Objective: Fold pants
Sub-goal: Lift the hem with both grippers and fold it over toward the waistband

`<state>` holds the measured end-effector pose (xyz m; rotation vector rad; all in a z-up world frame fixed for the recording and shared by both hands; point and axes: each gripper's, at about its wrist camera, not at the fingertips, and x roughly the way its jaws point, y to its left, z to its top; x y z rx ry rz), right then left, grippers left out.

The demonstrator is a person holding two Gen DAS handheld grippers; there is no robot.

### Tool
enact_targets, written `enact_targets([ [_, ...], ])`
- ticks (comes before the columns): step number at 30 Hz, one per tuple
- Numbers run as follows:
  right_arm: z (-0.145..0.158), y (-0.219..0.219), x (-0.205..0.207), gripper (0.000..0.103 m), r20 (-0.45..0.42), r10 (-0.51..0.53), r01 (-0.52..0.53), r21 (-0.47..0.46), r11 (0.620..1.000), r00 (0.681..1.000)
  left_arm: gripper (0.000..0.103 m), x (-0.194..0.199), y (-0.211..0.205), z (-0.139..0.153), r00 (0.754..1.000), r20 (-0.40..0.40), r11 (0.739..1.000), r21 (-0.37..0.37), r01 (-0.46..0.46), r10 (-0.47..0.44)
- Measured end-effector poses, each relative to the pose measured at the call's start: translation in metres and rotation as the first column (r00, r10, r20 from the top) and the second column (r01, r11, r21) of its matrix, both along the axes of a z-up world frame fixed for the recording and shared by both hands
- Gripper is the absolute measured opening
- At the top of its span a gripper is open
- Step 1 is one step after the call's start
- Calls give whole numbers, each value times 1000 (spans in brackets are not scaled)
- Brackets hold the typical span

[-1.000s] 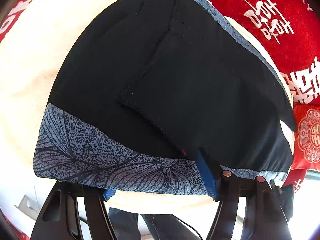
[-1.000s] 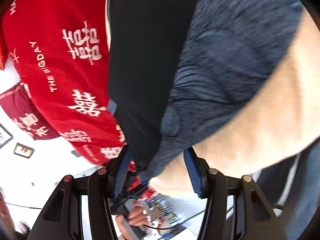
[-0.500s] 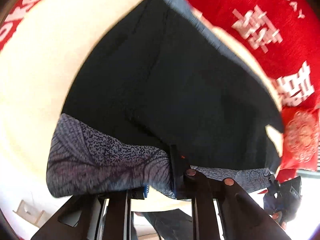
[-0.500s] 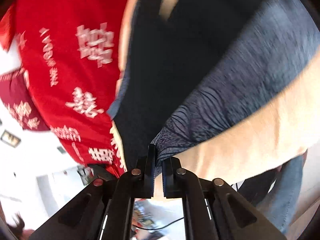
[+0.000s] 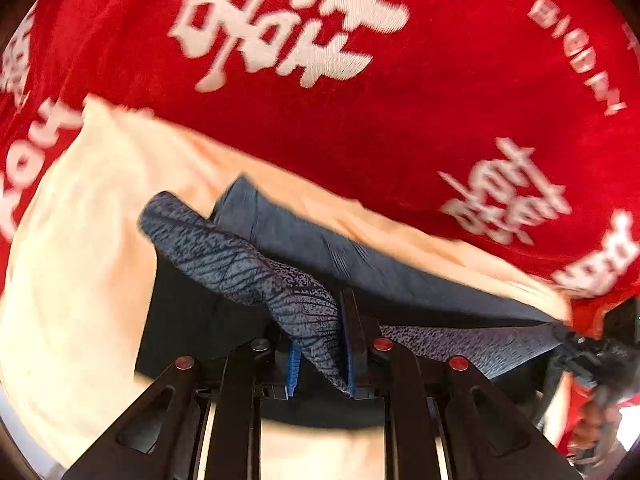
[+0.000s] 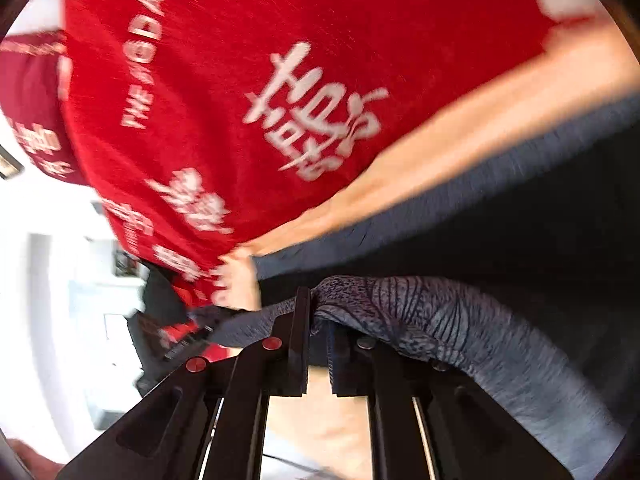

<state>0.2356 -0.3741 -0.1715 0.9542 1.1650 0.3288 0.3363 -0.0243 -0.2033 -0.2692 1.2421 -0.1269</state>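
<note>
The pants are black with a blue-grey leaf-patterned band [image 5: 248,264]. They lie on a cream cloth [image 5: 80,264]. My left gripper [image 5: 322,344] is shut on the patterned band, which is lifted and folded over towards the far edge [image 5: 360,256] of the pants. My right gripper [image 6: 318,332] is shut on the same band [image 6: 432,312] at its other end. The right gripper also shows at the right edge of the left wrist view [image 5: 576,344], with the band stretched between the two.
A red cloth with white characters [image 5: 360,80] covers the surface beyond the cream cloth, and shows in the right wrist view [image 6: 280,80]. A bright room with white walls [image 6: 60,280] lies past the table edge at left.
Both grippers closed on the patterned band, then lifted it and carried it forward over the black fabric towards the far edge. Much less black fabric shows now.
</note>
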Motion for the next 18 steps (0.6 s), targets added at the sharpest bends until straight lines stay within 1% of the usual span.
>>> enact_targets([
  [1, -14, -1, 21, 10, -26, 18, -19, -20, 1000, 999, 19, 9, -5, -11, 1000, -11, 1000, 27, 7, -6],
  [2, -28, -3, 34, 10, -51, 33, -35, -32, 999, 998, 20, 24, -14, -31, 999, -35, 998, 68, 14, -12],
  [3, -41, -4, 43, 10, -76, 46, -49, -46, 998, 996, 22, 27, -14, -43, 998, -55, 996, 94, 11, -6],
  [4, -60, -4, 54, 10, -114, 59, -66, -61, 996, 992, 22, 33, -15, -54, 997, -79, 994, 112, 7, 2],
  [5, -70, -5, 59, 10, -137, 65, -74, -64, 995, 988, 23, 39, -16, -63, 995, -100, 993, 118, 0, 12],
  [7, -95, -7, 67, 10, -186, 71, -86, -72, 994, 980, 23, 43, -16, -65, 992, -119, 993, 116, -16, 30],
  [8, -98, -9, 67, 10, -187, 66, -80, -64, 995, 980, 25, 43, -15, -61, 991, -128, 993, 113, -17, 31],
  [9, -98, -10, 68, 11, -188, 60, -72, -57, 996, 980, 29, 41, -11, -51, 992, -123, 994, 110, -18, 32],
  [10, -97, -10, 68, 20, -188, 64, -76, -54, 996, 980, 47, 39, -7, -41, 994, -106, 992, 127, -24, 38],
  [11, -93, -8, 68, 42, -177, 76, -87, -55, 995, 981, 71, 34, -4, -27, 996, -74, 984, 175, -36, 49],
  [12, -85, -7, 67, 57, -158, 92, -103, -64, 993, 983, 80, 27, 0, -11, 998, -36, 975, 219, -45, 54],
  [13, -75, -2, 67, 80, -142, 102, -113, -75, 991, 985, 84, 23, 1, -3, 999, -17, 971, 236, -46, 51],
  [14, -61, 1, 63, 82, -128, 106, -119, -98, 988, 986, 84, 18, 1, 4, 999, -2, 966, 256, -34, 35],
  [15, -50, 6, 61, 82, -122, 110, -126, -132, 983, 986, 84, 15, -4, 5, 1000, -10, 960, 280, -2, 5],
  [16, -42, 14, 59, 82, -113, 130, -147, -160, 976, 985, 84, 13, -7, 1, 1000, -24, 955, 297, 26, -20],
  [17, -32, 28, 57, 81, -98, 176, -192, -198, 961, 980, 85, 12, -15, -8, 998, -46, 946, 320, 58, -46],
  [18, -27, 42, 57, 77, -90, 215, -231, -233, 945, 972, 84, 12, -20, -18, 996, -67, 939, 335, 77, -58],
])
